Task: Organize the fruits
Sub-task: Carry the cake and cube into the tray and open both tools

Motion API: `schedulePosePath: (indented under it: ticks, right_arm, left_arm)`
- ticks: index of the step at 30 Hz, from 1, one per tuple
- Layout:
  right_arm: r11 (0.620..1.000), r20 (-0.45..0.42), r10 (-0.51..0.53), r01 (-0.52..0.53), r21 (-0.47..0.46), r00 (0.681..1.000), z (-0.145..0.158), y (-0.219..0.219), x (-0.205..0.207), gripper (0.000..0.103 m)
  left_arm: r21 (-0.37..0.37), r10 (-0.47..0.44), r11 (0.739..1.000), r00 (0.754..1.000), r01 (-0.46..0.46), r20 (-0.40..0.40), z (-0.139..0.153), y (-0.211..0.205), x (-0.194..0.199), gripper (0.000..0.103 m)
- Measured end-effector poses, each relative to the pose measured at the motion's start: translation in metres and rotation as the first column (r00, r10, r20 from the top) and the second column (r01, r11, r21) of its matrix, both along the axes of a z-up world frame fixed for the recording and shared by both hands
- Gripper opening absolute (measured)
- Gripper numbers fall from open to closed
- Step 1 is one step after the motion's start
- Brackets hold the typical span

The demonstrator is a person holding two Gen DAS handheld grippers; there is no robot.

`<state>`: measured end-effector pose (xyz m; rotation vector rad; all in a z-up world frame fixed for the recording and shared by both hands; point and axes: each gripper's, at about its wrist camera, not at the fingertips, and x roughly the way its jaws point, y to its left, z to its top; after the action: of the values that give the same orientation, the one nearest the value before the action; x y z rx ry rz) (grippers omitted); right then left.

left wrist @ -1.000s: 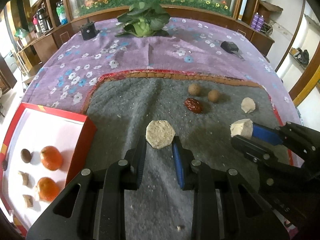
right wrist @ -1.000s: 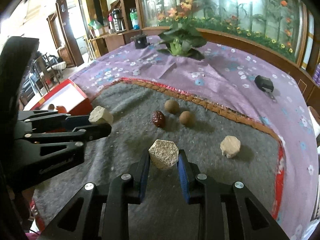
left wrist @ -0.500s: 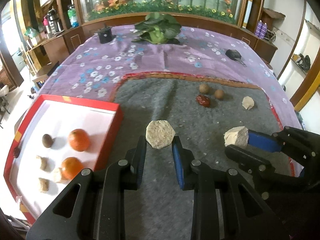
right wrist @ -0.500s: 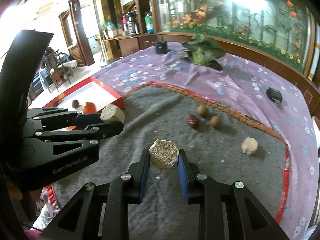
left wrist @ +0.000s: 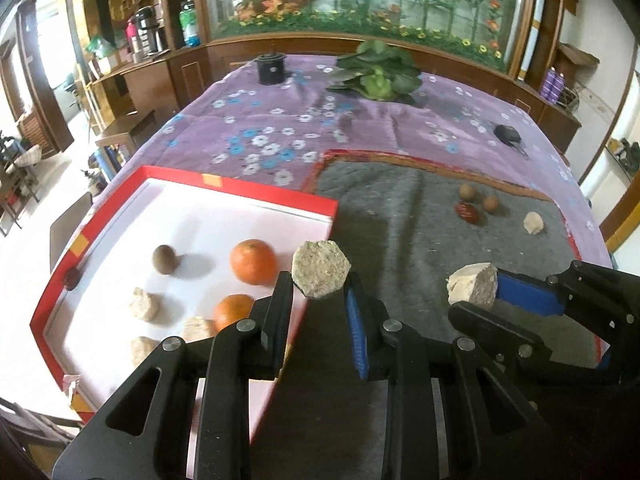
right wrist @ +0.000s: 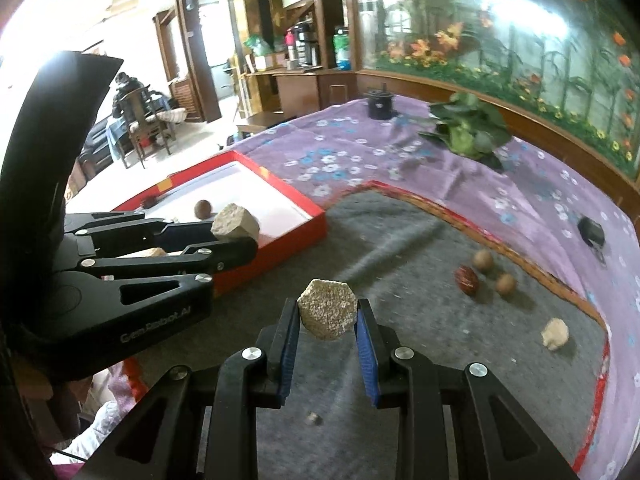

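- Embossed lettering "GenRobot.AI" stands on the black body of the left gripper (right wrist: 234, 240), low on its side plate, behind its fingers.

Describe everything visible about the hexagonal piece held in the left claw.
The pale beige hexagonal crumbly block is flat-faced with six clear edges and a coarse, grainy surface like pressed crumbs or a dried cake. It is held upright, broad face toward the camera, pinched at its lower sides between the fingers of the left claw, one black, one blue-padded. It hangs in the air above the near right edge of the red-rimmed white tray, touching nothing else. In the right wrist view it shows edge-on as a thick chunk.
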<state>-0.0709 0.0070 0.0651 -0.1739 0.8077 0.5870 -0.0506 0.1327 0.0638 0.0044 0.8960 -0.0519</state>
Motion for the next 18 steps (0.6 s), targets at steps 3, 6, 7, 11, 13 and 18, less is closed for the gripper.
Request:
schedulePosePath:
  ticks: [3, 6, 7, 11, 13, 18]
  right_arm:
    - [1.000, -0.004, 0.023, -0.023, -0.004, 1.000, 0.000, 0.013, 0.001, 0.027]
    - [0.999, -0.009, 0.049, -0.049, -0.004, 0.999, -0.001, 0.027, 0.002, 0.027]
    - [0.998, -0.010, 0.056, -0.056, -0.005, 0.998, -0.001, 0.030, 0.002, 0.027]
    - [0.997, -0.015, 0.080, -0.080, -0.007, 0.997, -0.001, 0.044, 0.006, 0.027]
    - [0.996, -0.019, 0.091, -0.091, -0.007, 0.996, -0.002, 0.052, 0.007, 0.027]
    - [0.992, -0.027, 0.121, -0.122, -0.017, 0.992, -0.003, 0.068, 0.012, 0.027]
  left_arm:
    - [-0.003, 0.021, 1.000, 1.000, -0.021, -0.001, 0.000, 0.012, -0.001, 0.025]
    - [-0.004, 0.041, 0.999, 0.999, -0.041, 0.000, 0.000, 0.022, -0.001, 0.025]
    - [-0.005, 0.052, 0.999, 0.999, -0.052, 0.000, 0.000, 0.028, -0.001, 0.025]
    - [-0.007, 0.085, 0.996, 0.996, -0.085, -0.002, -0.001, 0.045, -0.001, 0.025]
    - [-0.009, 0.103, 0.995, 0.995, -0.103, -0.006, -0.003, 0.054, 0.000, 0.025]
    - [-0.013, 0.150, 0.989, 0.989, -0.150, -0.012, -0.005, 0.077, 0.000, 0.025]
